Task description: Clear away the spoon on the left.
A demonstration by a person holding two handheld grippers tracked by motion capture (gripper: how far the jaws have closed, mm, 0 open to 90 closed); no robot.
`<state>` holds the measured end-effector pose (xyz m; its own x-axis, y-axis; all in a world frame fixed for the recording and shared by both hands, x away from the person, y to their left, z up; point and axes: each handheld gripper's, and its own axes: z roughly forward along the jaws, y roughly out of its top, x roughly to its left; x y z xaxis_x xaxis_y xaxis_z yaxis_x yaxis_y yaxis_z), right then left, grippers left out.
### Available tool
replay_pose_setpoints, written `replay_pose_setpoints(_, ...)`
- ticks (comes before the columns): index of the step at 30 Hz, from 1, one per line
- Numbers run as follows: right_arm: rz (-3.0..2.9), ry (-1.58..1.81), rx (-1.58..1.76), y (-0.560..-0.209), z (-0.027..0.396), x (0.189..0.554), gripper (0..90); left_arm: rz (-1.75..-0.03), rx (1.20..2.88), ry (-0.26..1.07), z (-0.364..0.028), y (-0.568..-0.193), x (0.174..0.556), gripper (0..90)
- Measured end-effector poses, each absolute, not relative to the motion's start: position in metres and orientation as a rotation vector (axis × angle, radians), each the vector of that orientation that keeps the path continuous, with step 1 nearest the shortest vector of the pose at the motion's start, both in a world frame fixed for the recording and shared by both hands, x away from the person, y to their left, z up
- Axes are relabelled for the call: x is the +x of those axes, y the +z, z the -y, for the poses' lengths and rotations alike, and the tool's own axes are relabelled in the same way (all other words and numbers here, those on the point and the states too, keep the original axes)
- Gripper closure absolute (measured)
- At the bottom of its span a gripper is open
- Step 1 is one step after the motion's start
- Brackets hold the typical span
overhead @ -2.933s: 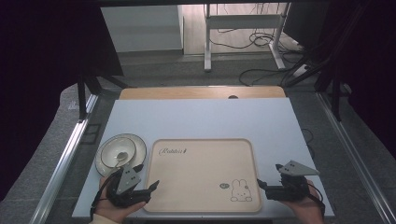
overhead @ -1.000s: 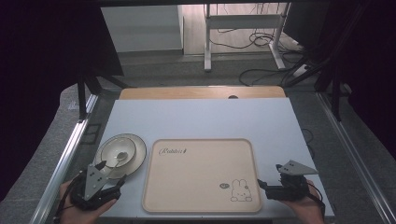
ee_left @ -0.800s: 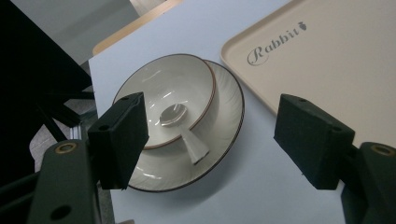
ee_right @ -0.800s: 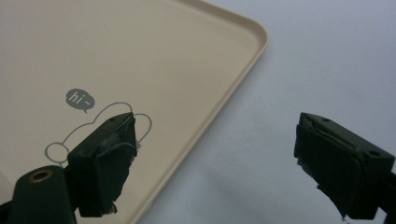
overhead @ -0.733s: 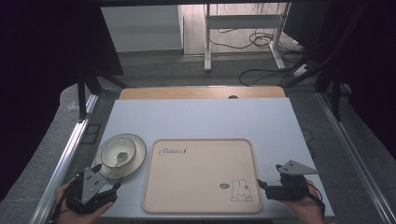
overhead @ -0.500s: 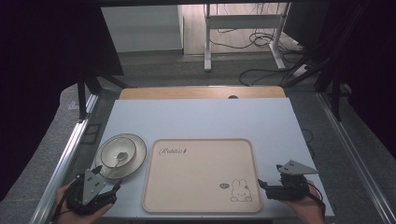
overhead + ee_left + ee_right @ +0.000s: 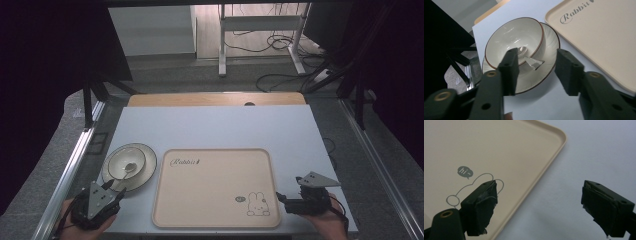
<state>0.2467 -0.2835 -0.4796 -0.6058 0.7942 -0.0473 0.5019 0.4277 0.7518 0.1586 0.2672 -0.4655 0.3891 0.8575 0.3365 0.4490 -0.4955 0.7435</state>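
- The tabletop (image 7: 215, 127) is a pale, matte grey-white sheet with a strip of light wood along its far edge and metal rails down both sides.
- Past the far edge lies a grey floor with the legs of a white stand (image 7: 260, 35) and loose black cables (image 7: 280, 80); dark curtains close in both sides of the room.
- A beige tray (image 7: 215, 187) with "Rabbit" lettering and a small rabbit drawing lies flat toward the near edge, at the middle of the tabletop.
- Just beside the tray's left edge, near the near-left corner, a cream plate (image 7: 145, 172) carries a cream bowl (image 7: 117, 165) with a dark rim; a spoon (image 7: 129, 166) rests in the bowl with its handle over the rim.
- The left gripper (image 7: 114, 196) sits at the near-left corner, pointing at the plate. Its jaws have just been closing and now stand half spread; in the left gripper view the plate's near rim and the spoon handle (image 7: 534, 62) show between them, but whether the pads touch anything cannot be told.
- The right gripper (image 7: 280, 198) rests near the near-right corner at the tray's right edge, its jaws spread wide: one over the tray's corner, the other over bare tabletop, pinching nothing.
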Motion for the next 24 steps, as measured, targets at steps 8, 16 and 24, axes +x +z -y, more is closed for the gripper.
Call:
replay_pose_setpoints(8, -2.29, 1.054, 1.052, -0.4756, 0.2821, 0.2442, 14.3, -1.12, 2.103, 0.982, -0.2692, -0.4668, 0.1609, 71.5)
replay_pose_setpoints(16, -2.286, 1.049, 1.05, -0.4753, 0.2823, 0.2439, 14.3, -1.114, 2.105, 0.981, -0.27, -0.4669, 0.162, 83.7)
replay_pose_setpoints(24, -2.288, 1.049, 1.052, -0.4756, 0.2827, 0.2441, 14.4, -1.11, 2.109, 0.997, -0.2694, -0.4664, 0.1622, 88.7)
